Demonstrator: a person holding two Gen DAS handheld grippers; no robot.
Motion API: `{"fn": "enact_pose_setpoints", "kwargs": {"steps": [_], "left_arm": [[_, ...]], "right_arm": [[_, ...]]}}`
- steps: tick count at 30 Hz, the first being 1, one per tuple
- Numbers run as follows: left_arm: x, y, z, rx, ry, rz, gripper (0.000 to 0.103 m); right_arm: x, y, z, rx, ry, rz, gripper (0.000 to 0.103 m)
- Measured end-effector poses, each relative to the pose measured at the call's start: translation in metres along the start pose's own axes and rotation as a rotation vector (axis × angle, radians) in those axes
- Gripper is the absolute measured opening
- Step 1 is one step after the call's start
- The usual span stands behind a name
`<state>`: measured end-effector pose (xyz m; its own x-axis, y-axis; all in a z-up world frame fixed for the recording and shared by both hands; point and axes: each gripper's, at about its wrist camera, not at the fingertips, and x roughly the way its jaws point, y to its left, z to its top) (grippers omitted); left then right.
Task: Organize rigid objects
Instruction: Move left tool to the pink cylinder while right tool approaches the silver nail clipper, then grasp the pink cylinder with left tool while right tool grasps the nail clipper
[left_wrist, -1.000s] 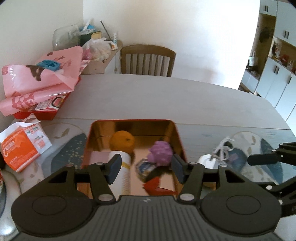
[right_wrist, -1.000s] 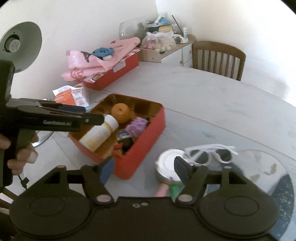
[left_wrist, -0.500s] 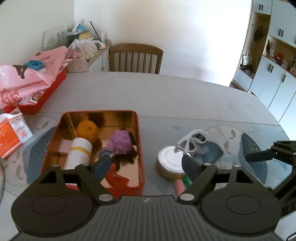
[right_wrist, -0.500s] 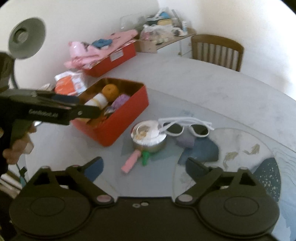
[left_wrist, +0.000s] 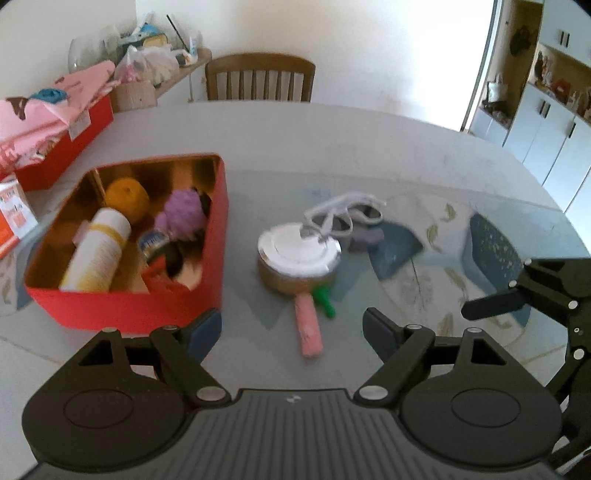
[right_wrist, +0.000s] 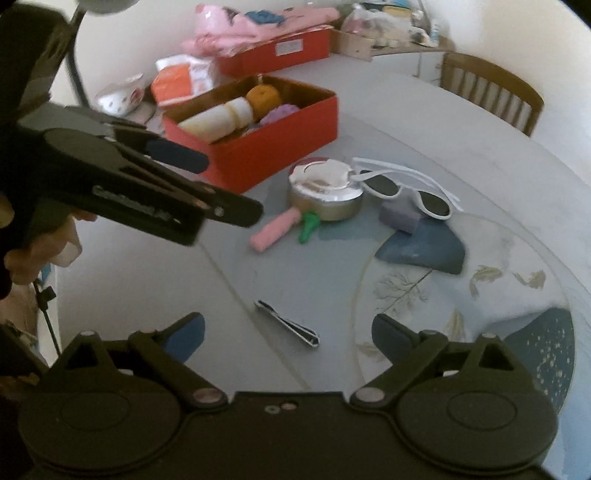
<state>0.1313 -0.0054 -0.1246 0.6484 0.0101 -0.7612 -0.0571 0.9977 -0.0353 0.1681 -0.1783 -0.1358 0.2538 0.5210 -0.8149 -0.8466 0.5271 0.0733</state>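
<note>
Left gripper (left_wrist: 291, 326) and right gripper (right_wrist: 288, 334), both spread wide with nothing between their fingers, having just been opening. Nail clipper (right_wrist: 287, 324) lies between the right fingers; red box (left_wrist: 125, 314) at ten o'clock.

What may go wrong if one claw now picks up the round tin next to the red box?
The white sunglasses lean on the round tin, so lifting it may drop them. The pink stick and green piece touch its base and might roll. Both the left claw and right claw are open, holding nothing.

Red box (left_wrist: 129, 314) (white sunglasses (right_wrist: 406, 188)).
</note>
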Motion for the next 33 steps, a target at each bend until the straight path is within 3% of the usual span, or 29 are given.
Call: {"fn": "enact_pose_setpoints", "kwargs": {"steps": [12,14,18,26,29,33], "left_arm": [[0.033,-0.012,-0.017,0.001,0.049,0.054,0.083],[0.036,-0.012,-0.016,-0.002,0.052,0.058,0.083],[0.043,-0.013,-0.014,-0.004,0.062,0.057,0.069],[0.05,-0.011,-0.01,-0.031,0.073,0.051,0.048],[0.052,-0.012,-0.008,-0.042,0.07,0.051,0.046],[0.053,-0.016,-0.006,-0.03,0.067,0.056,0.033]], "right_arm": [[0.02,0.003,-0.002,-0.155,0.051,0.007,0.07],[0.023,0.002,-0.001,-0.16,0.056,0.011,0.062],[0.025,0.0,0.0,-0.161,0.049,0.023,0.059],[0.023,-0.005,0.0,-0.156,0.028,0.03,0.035],[0.021,-0.008,0.0,-0.144,0.026,0.026,0.026],[0.02,-0.007,-0.002,-0.132,0.026,0.017,0.019]]}}
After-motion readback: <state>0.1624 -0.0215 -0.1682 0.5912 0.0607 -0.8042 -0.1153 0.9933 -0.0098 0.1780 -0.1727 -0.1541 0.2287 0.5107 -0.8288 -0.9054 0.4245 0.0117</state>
